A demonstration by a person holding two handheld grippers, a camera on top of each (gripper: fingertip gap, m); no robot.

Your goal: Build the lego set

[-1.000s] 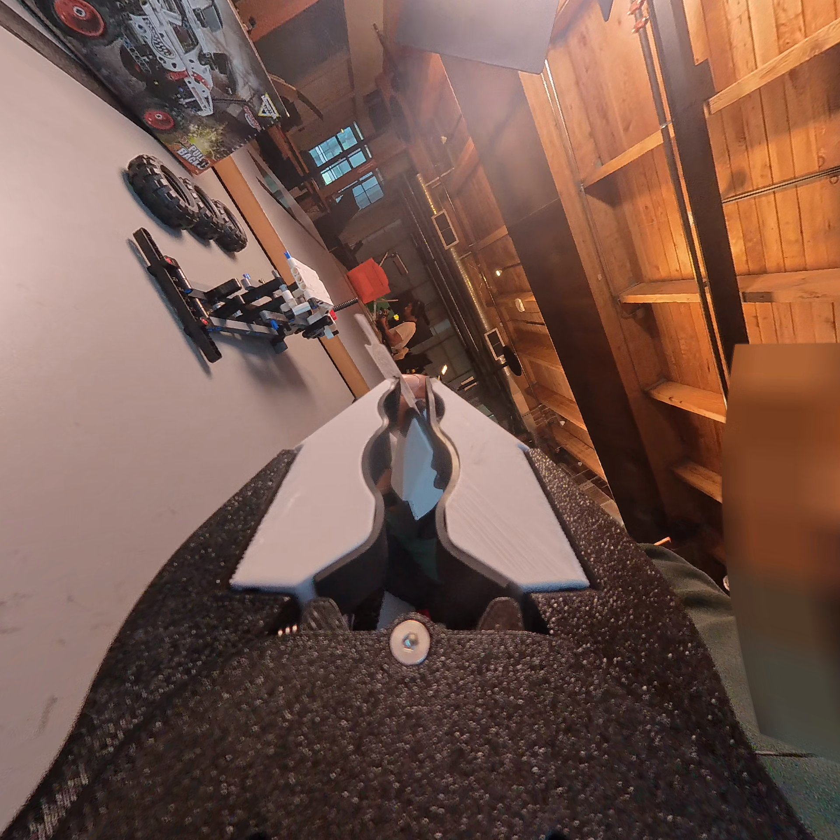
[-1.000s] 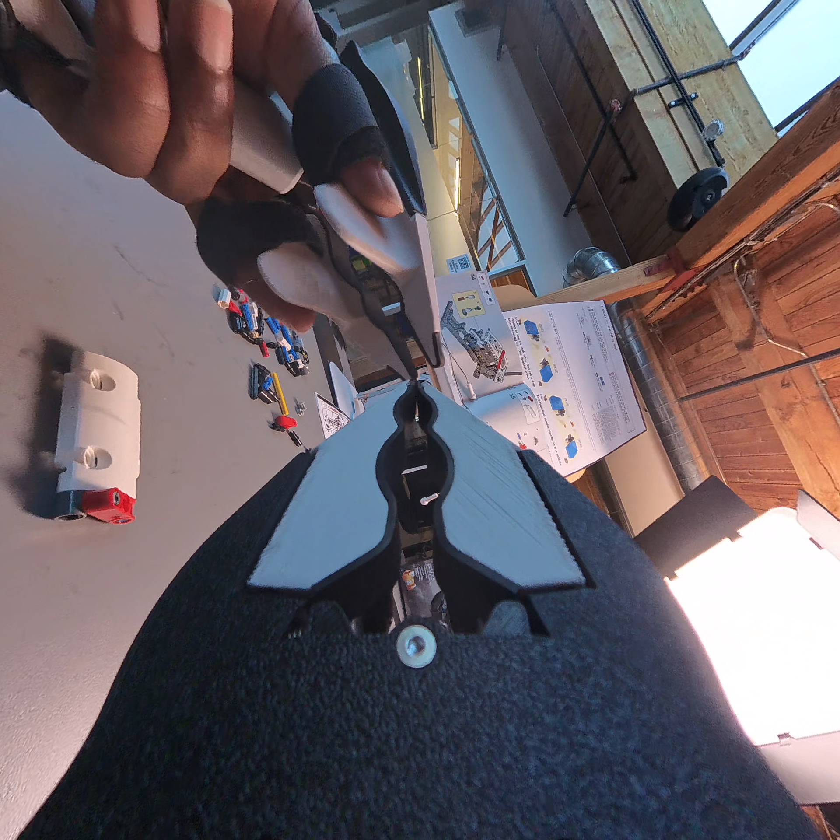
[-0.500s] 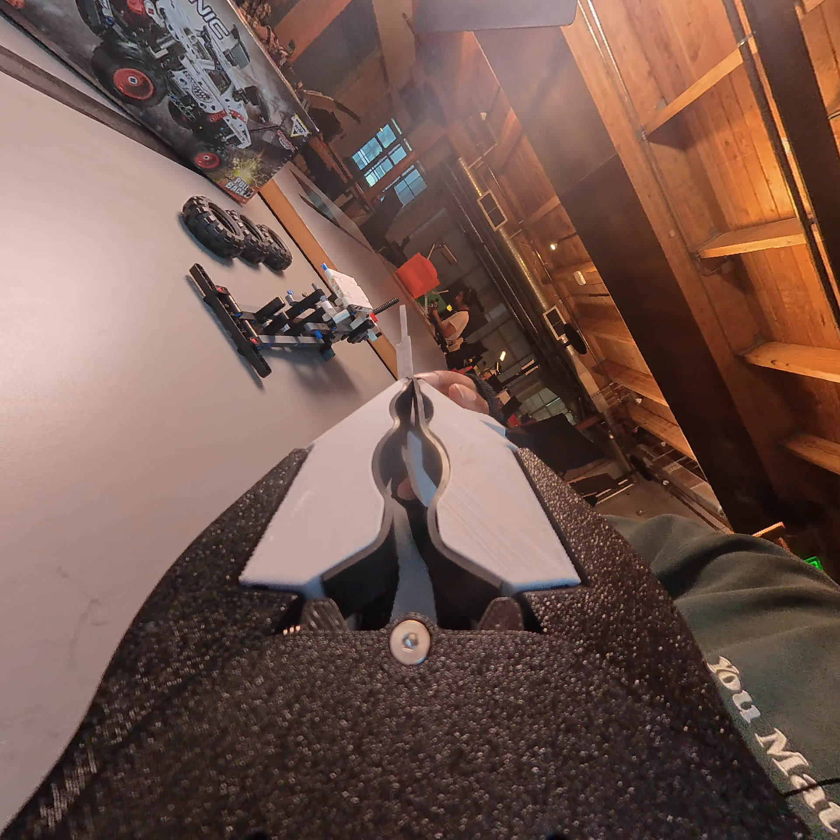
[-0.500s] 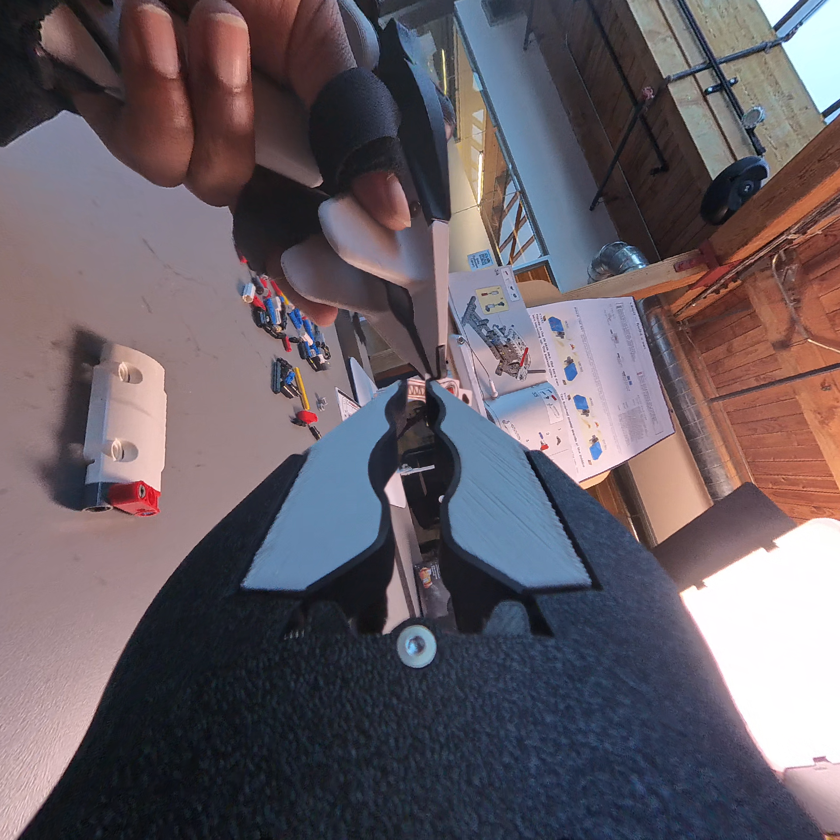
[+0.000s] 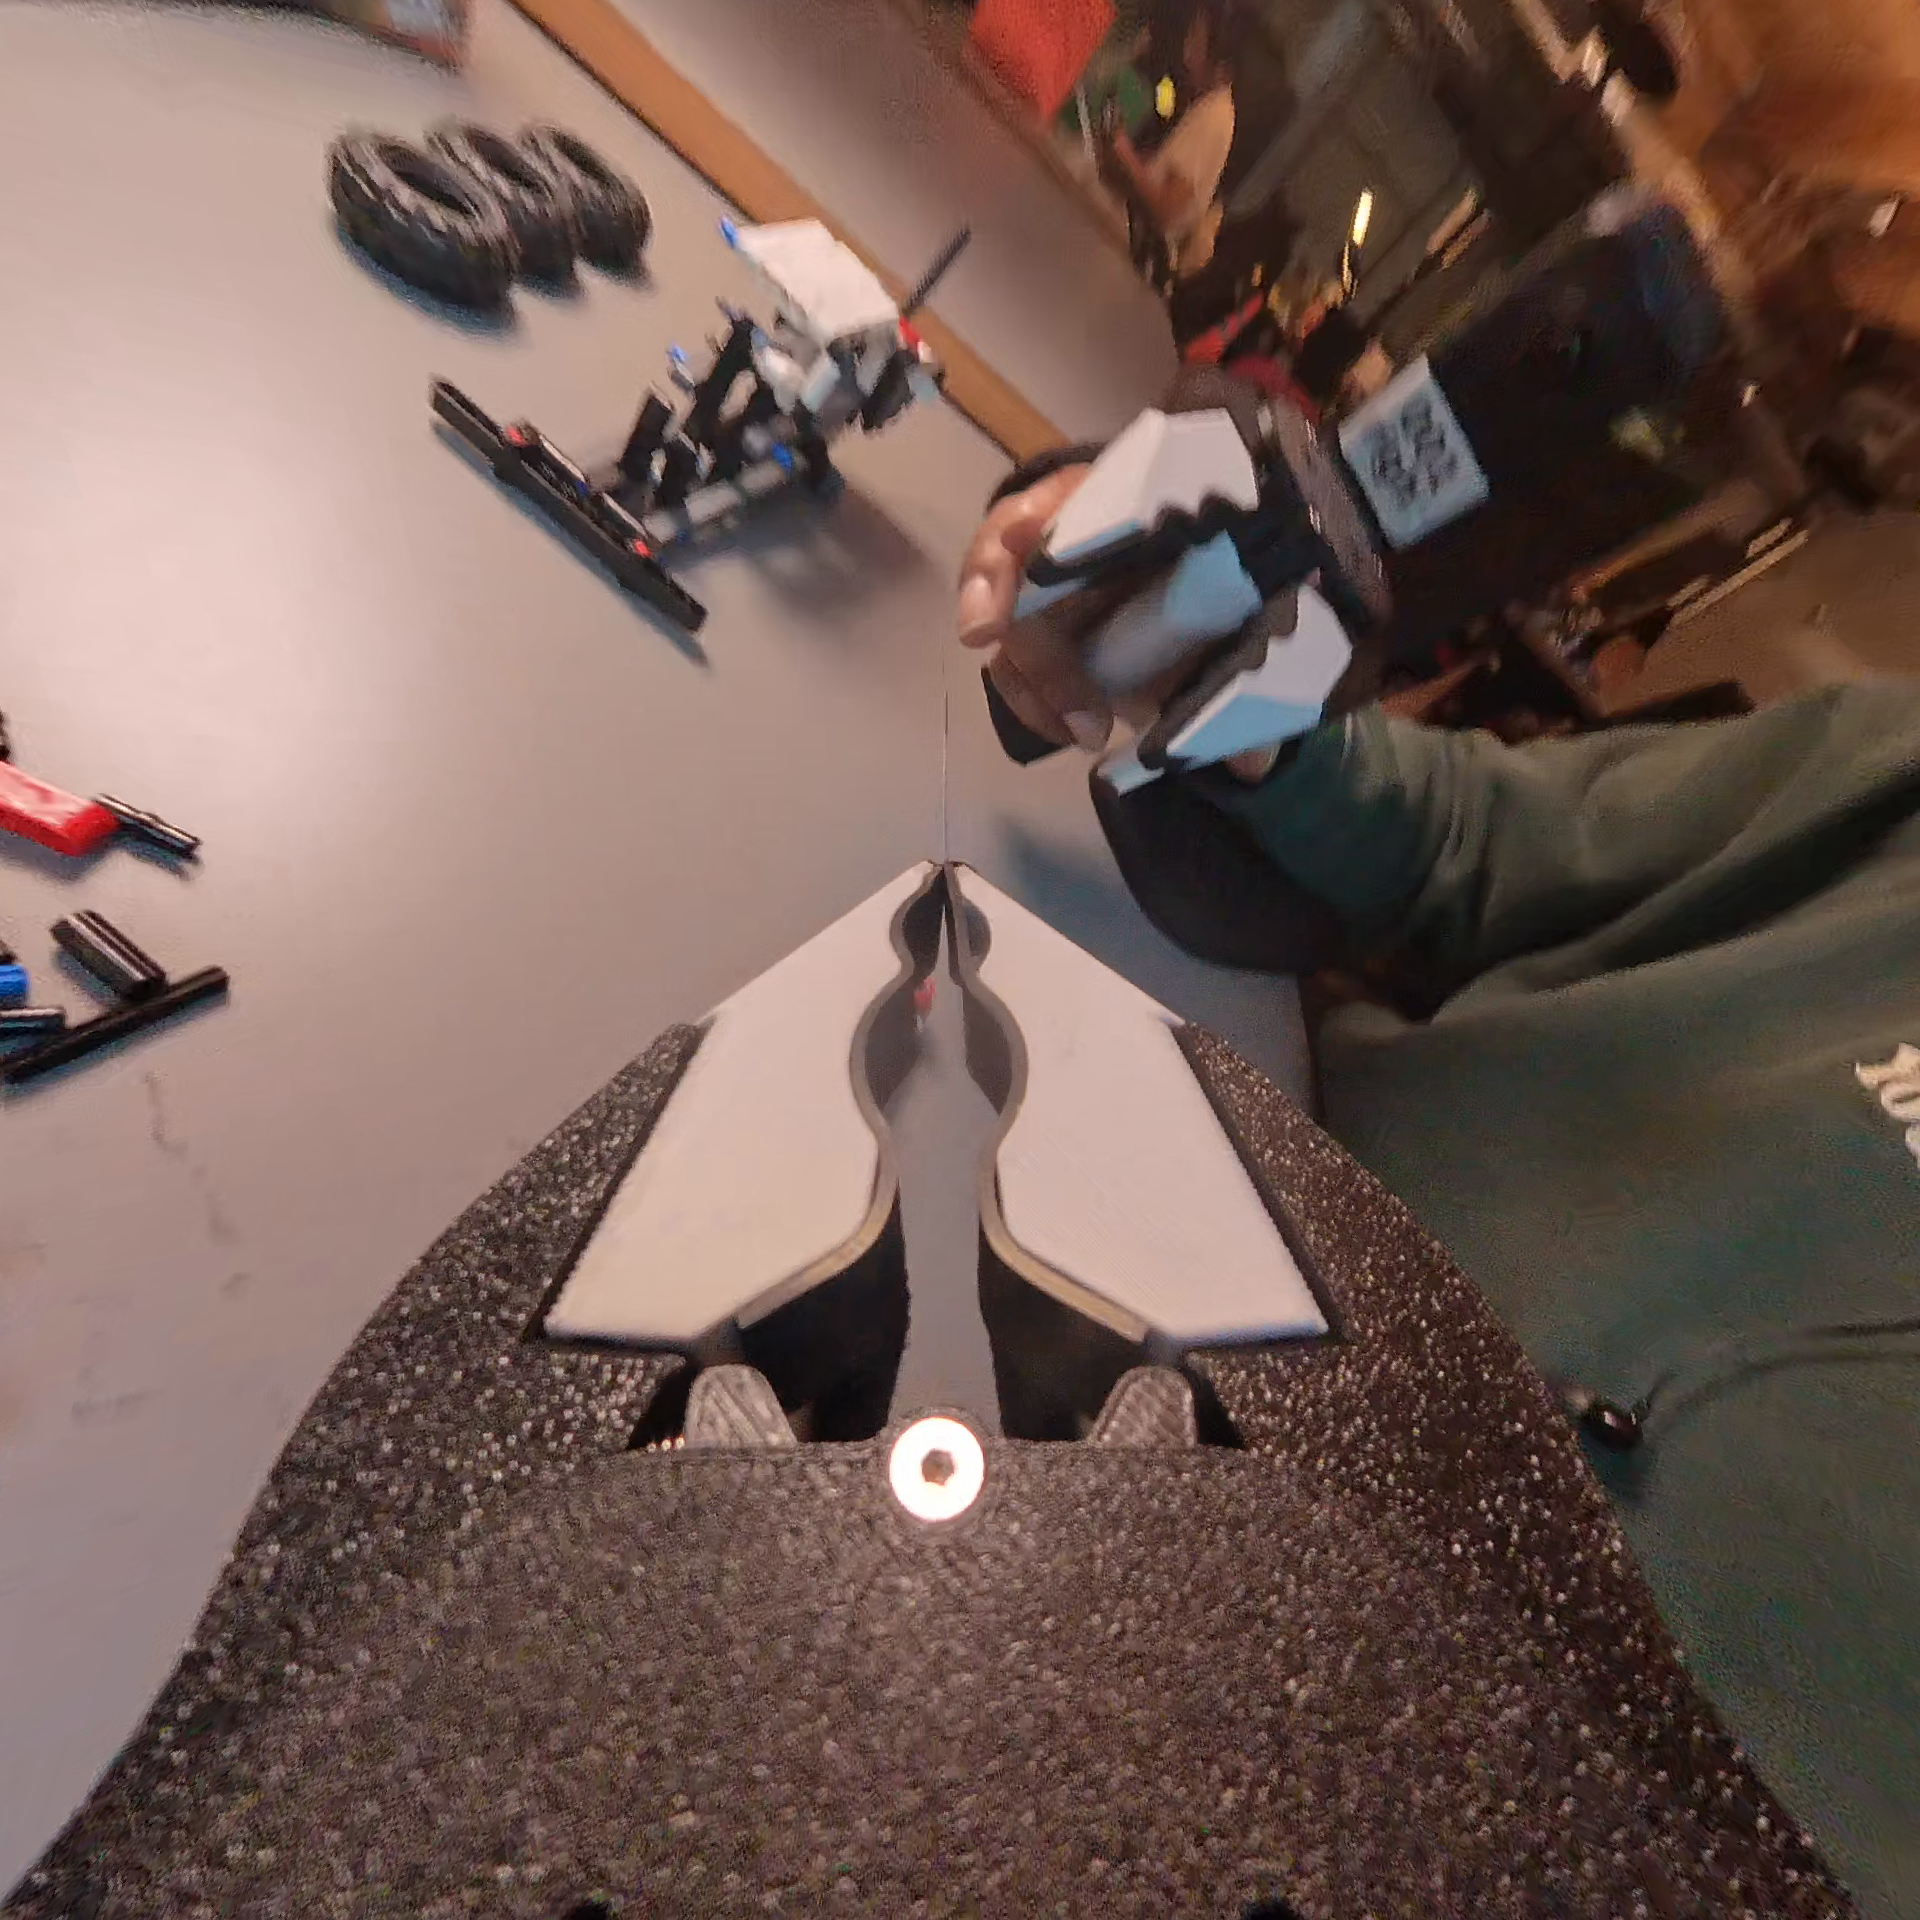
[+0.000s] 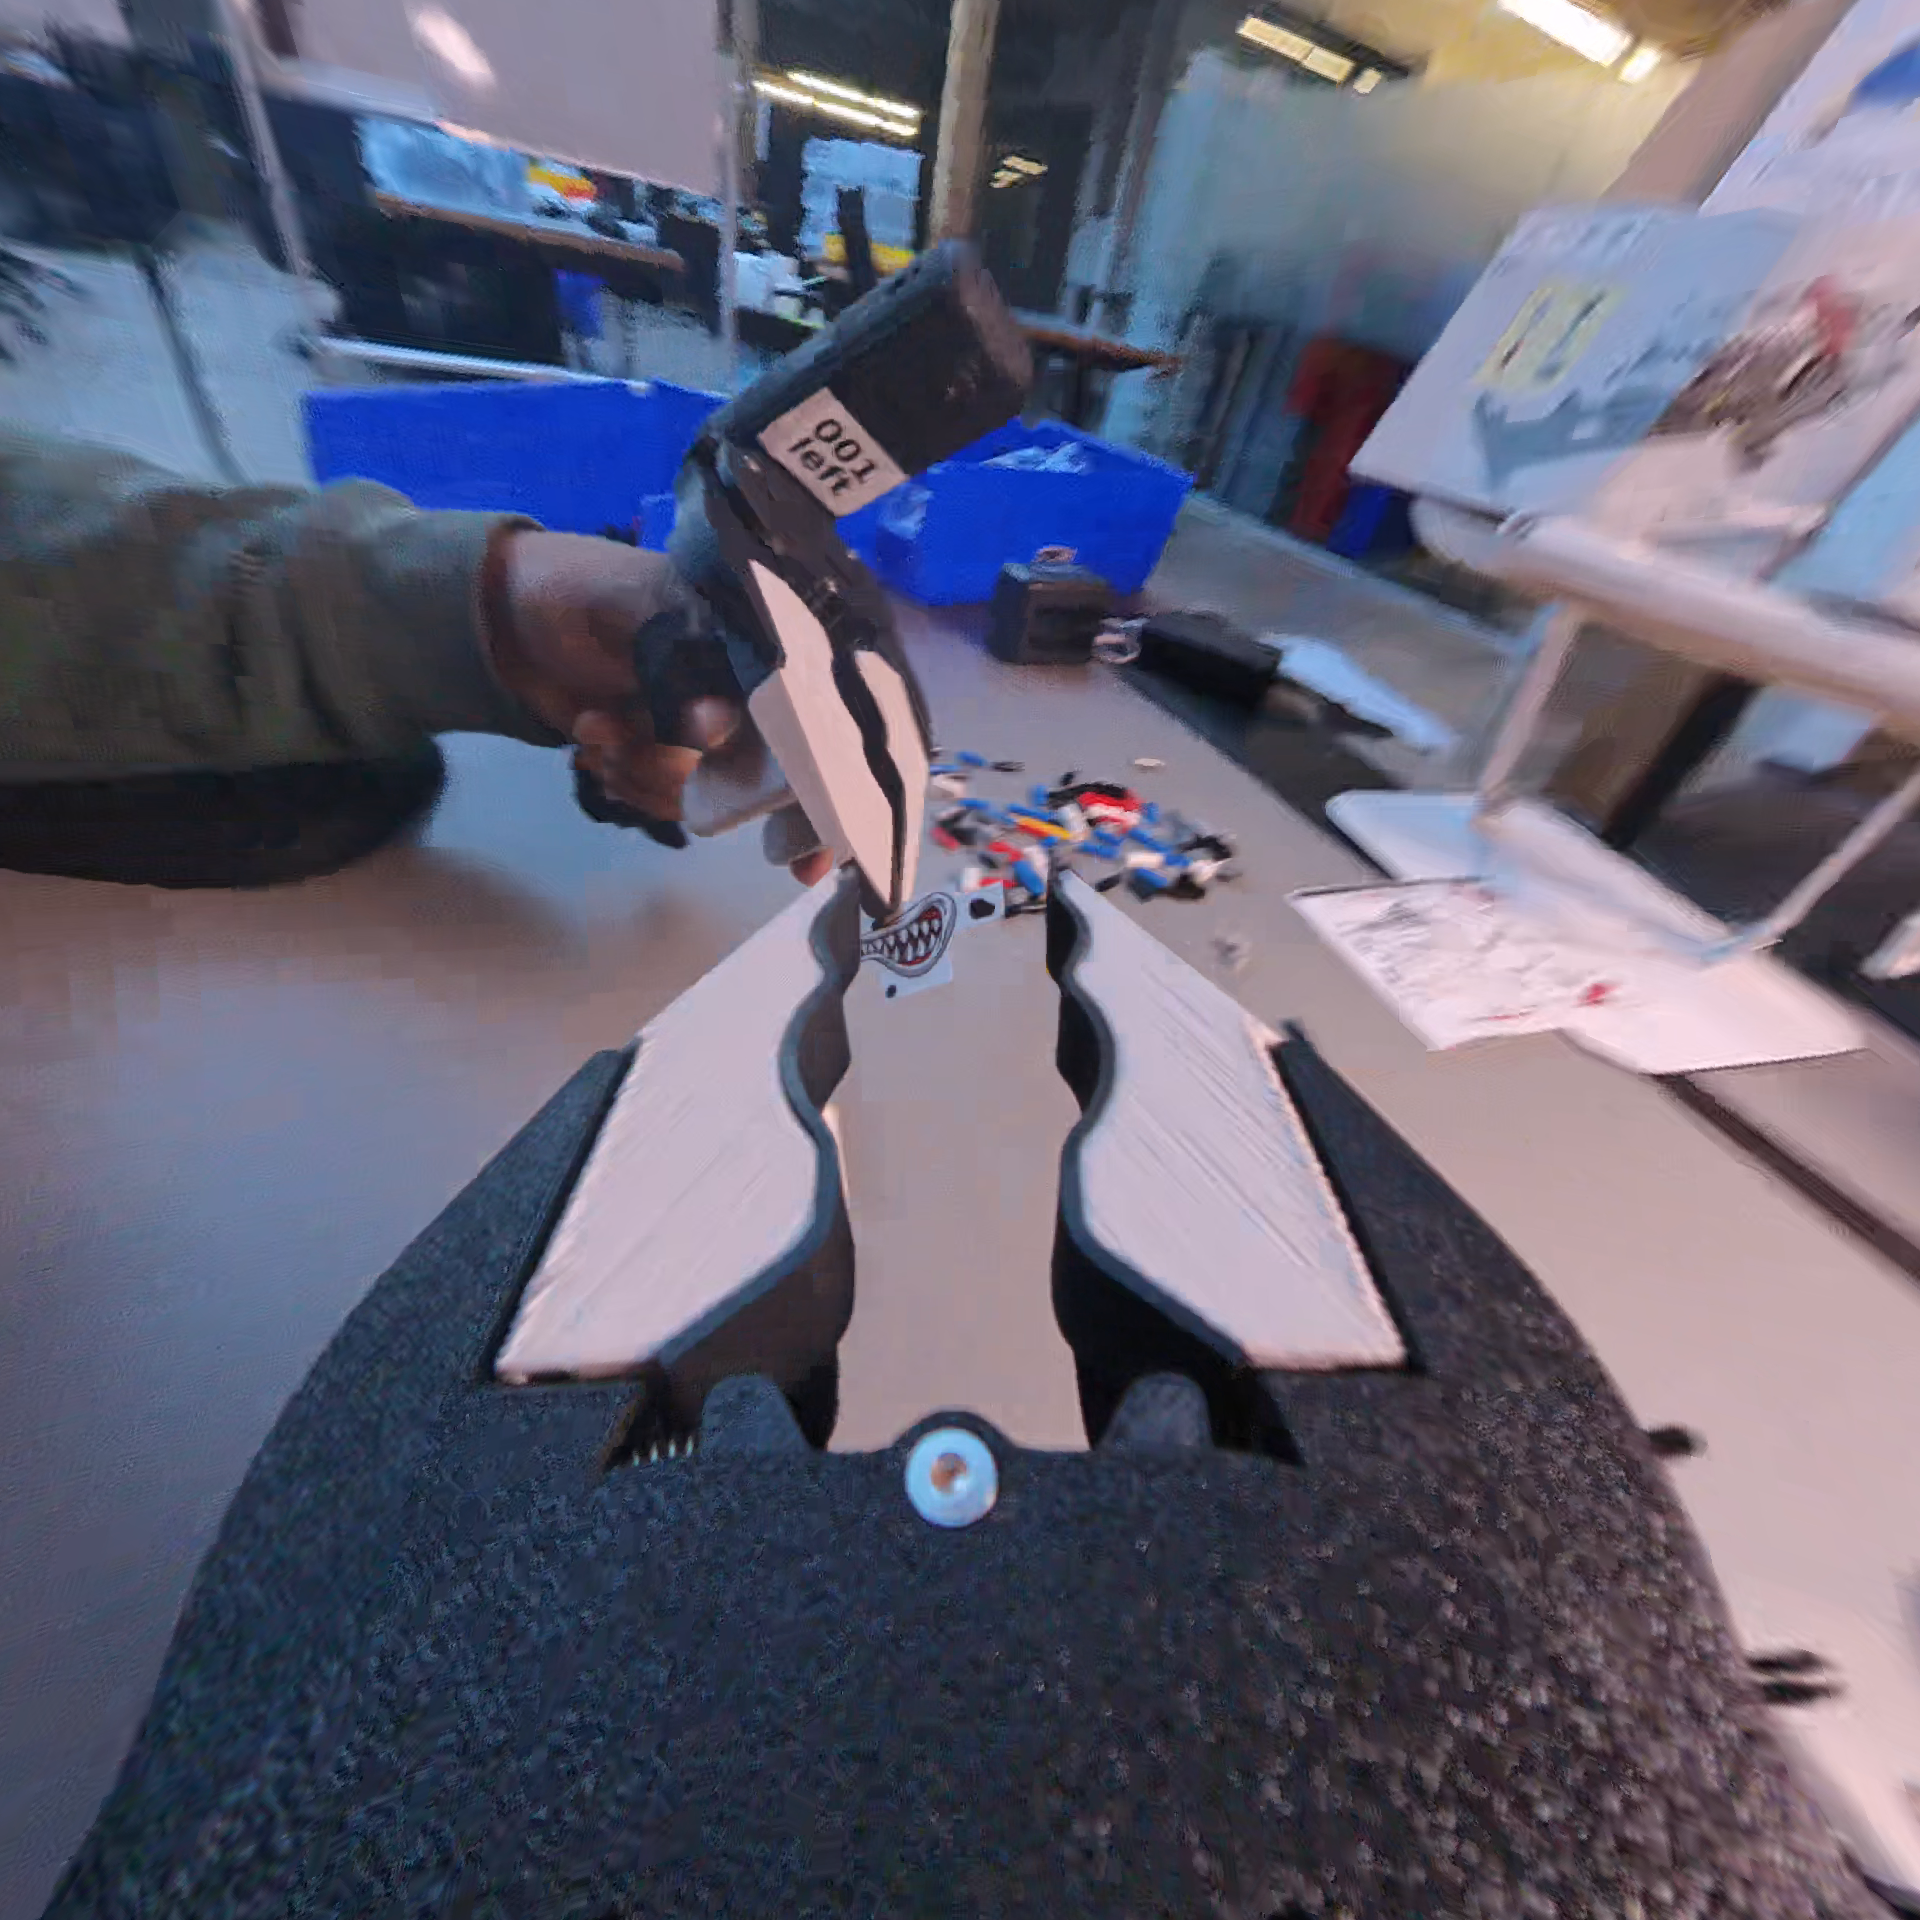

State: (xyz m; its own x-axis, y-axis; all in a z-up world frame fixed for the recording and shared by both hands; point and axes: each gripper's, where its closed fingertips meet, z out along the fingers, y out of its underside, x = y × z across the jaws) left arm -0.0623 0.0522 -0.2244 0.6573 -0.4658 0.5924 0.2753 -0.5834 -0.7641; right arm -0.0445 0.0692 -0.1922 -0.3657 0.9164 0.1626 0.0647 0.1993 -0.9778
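Thin, perhaps glossy sticker (image 6: pixel 906 940) edge-on.

Left tool (image 5: pixel 943 868) pinched shut on a thin sheet (image 5: pixel 944 769) seen edge-on above the grey tabletop (image 5: pixel 416 779); right tool (image 5: pixel 1174 613) hovers beyond, tyres (image 5: pixel 488 208) and chassis (image 5: pixel 707 436) behind.

The left gripper (image 5: pixel 943 871) is showing a rough, speckled black plastic body, matt grey fingers (image 5: pixel 769 1153) with fine ridged lines, and a shiny metal screw (image 5: pixel 936 1467). The sticker (image 6: pixel 910 937) is looking glossy and paper-thin. The table (image 5: pixel 312 727) is presenting a smooth matt grey top with a wooden edge. The tyres (image 5: pixel 488 213) are looking like knobbly black rubber, the sleeve (image 5: pixel 1558 831) like soft green cloth.
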